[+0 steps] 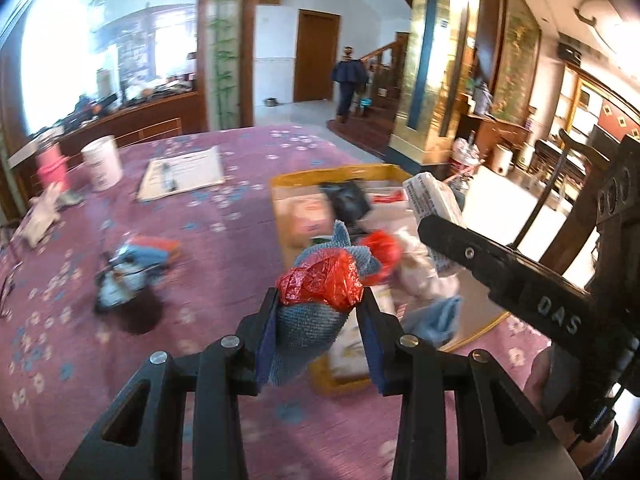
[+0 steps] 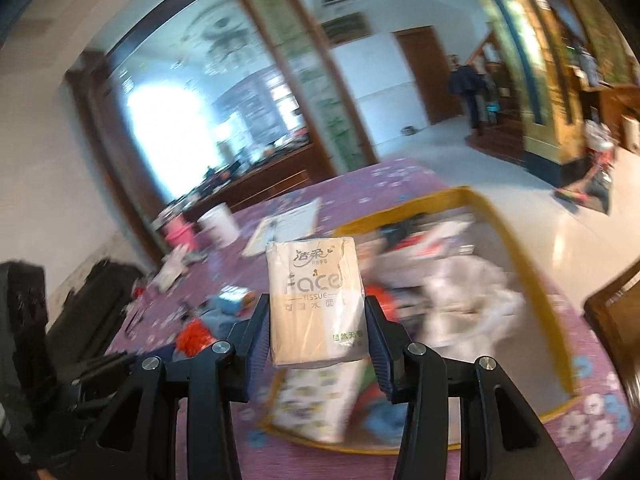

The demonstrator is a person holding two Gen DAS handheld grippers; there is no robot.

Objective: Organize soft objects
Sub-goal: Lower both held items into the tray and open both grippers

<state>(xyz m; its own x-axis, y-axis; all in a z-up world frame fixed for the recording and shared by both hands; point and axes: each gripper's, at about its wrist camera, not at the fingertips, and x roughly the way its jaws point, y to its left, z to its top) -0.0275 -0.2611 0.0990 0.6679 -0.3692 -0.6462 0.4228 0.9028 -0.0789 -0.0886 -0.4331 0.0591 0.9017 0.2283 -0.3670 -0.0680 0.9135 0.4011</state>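
Purple floral cloth (image 1: 224,240) covers a broad table in a wood-panelled room, where a person in dark clothes (image 1: 349,80) stands far off by a staircase. Across the table lie a white cup (image 1: 103,162), a pink container (image 1: 52,164), a sheet of paper (image 1: 182,174) and a loose heap of blue cloths (image 1: 132,268), all blurred. A yellow-rimmed box (image 1: 336,174), crowded with wrappers and pale fabric, sits just ahead of both tools. The left gripper (image 1: 320,316) is clamped on a blue-grey cloth (image 1: 308,324) wrapped with a crumpled red plastic bag (image 1: 320,284); the bundle fills the gap between the pads and hangs above the box's near edge. The right gripper (image 2: 318,326) squeezes a beige tissue pack (image 2: 316,300) upright between its fingers, the pack rising well past the tips, over the same box (image 2: 524,264). From the left wrist view, that pack (image 1: 434,208) appears at the tip of the right tool's dark finger, beside the red-and-blue bundle.
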